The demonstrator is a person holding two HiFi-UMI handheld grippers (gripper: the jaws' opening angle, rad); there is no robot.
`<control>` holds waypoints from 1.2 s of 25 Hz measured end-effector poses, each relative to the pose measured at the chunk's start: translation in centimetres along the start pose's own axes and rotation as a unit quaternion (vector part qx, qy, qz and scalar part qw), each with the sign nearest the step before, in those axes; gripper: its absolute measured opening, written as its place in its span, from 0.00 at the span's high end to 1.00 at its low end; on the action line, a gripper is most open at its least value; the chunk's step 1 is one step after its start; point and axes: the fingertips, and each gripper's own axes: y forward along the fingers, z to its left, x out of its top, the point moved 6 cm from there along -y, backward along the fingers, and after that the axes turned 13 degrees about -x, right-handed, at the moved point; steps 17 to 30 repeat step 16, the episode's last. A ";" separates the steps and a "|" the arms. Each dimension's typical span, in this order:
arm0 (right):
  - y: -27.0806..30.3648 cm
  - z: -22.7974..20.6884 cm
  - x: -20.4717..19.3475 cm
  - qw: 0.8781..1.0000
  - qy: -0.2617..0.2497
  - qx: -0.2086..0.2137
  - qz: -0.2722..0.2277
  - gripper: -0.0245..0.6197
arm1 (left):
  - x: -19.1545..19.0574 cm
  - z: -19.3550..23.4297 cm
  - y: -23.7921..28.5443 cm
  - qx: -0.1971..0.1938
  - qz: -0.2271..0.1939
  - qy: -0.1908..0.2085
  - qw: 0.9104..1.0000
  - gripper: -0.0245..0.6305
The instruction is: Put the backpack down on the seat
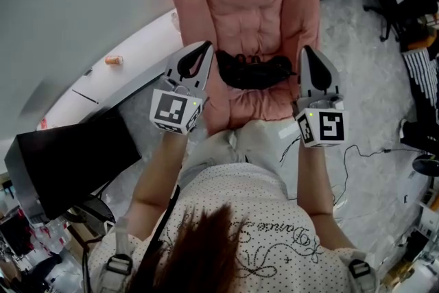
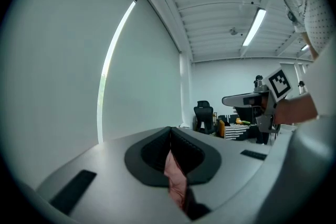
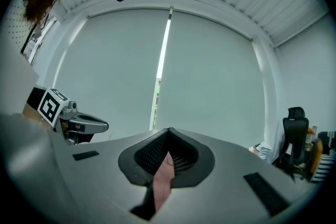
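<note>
We have the pink armchair (image 1: 247, 3) filling the middle of the head view, and the black backpack (image 1: 250, 72) lies across its seat (image 1: 254, 103), tucked toward the crease under the backrest, so the job looks done to us. The main risk is the bag itself: it looks soft and slumped, and if its weight leans toward the front edge it could slide off the cushion. The left gripper (image 1: 207, 45) and right gripper (image 1: 306, 50) hover on either side, each with jaws pressed together on nothing, clear of the bag. A dip downward could snag a loose strap on those tips and drag the bag forward; we cannot make out where the straps lie
</note>
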 end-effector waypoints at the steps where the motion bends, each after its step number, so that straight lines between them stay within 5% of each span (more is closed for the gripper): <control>1: -0.1 0.0 0.1 1.000 -0.001 -0.001 -0.001 0.95 | -0.1 0.0 0.0 0.000 0.001 -0.001 1.000 0.96; 30: 0.5 -0.5 -0.7 1.000 0.009 -0.010 0.011 0.95 | -0.7 0.8 0.4 -0.001 0.010 -0.005 1.000 0.96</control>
